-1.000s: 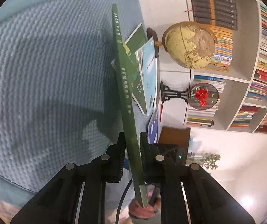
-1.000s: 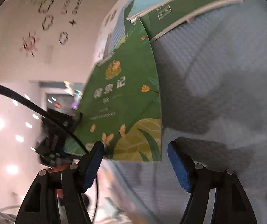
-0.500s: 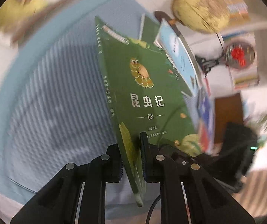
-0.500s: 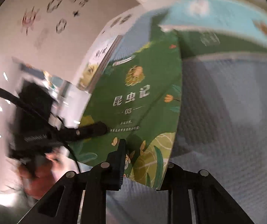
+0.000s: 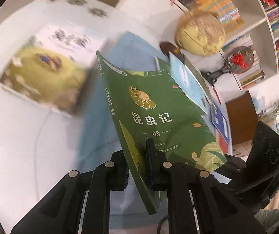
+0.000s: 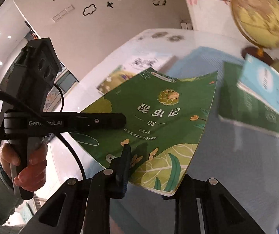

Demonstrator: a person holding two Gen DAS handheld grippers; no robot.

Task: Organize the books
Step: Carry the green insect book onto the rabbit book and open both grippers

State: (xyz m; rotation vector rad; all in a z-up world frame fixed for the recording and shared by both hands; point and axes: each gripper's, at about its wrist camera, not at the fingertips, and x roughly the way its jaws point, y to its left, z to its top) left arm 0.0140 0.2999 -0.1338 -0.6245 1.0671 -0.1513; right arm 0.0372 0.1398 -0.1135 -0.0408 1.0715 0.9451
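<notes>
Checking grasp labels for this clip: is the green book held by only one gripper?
No. In the right wrist view both the right gripper and the left gripper are clamped on the green book.

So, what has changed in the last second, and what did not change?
The right gripper, open a second ago, has closed on the green book at its lower edge. The book was upright on the blue mat; now both grippers hold it tilted with its cover showing. Unchanged: the left gripper stays clamped near the spine, and the globe stands by the other books.
</notes>
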